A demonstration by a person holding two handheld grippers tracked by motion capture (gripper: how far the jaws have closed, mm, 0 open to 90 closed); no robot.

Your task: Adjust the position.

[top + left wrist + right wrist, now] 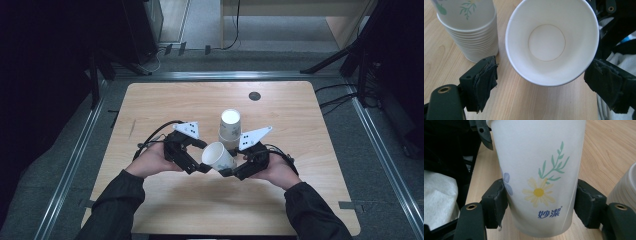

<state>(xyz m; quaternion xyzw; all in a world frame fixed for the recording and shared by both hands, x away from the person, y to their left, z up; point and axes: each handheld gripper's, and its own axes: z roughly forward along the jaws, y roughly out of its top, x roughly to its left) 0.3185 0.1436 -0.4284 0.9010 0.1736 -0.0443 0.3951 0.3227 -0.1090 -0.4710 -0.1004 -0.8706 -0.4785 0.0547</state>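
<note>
A white paper cup (pixel 218 156) printed with flowers lies tilted just above the wooden table (pixel 165 100), its mouth turned to the left. My right gripper (pixel 235 164) is shut on its lower body; in the right gripper view both pads (pixel 496 202) press the sides of the cup (pixel 539 175). My left gripper (pixel 201 156) is open at the rim. In the left gripper view the cup's mouth (pixel 551 42) faces the camera, and my left gripper (pixel 546 85) has its jaws spread to either side of the rim. A stack of matching cups (pixel 230 127) stands upright just behind.
The stack of cups (pixel 471 32) is close beside the left jaw and at the right edge of the right gripper view (pixel 624 187). A dark round grommet (pixel 254 96) sits near the table's far edge. Metal floor rails and dark stands surround the table.
</note>
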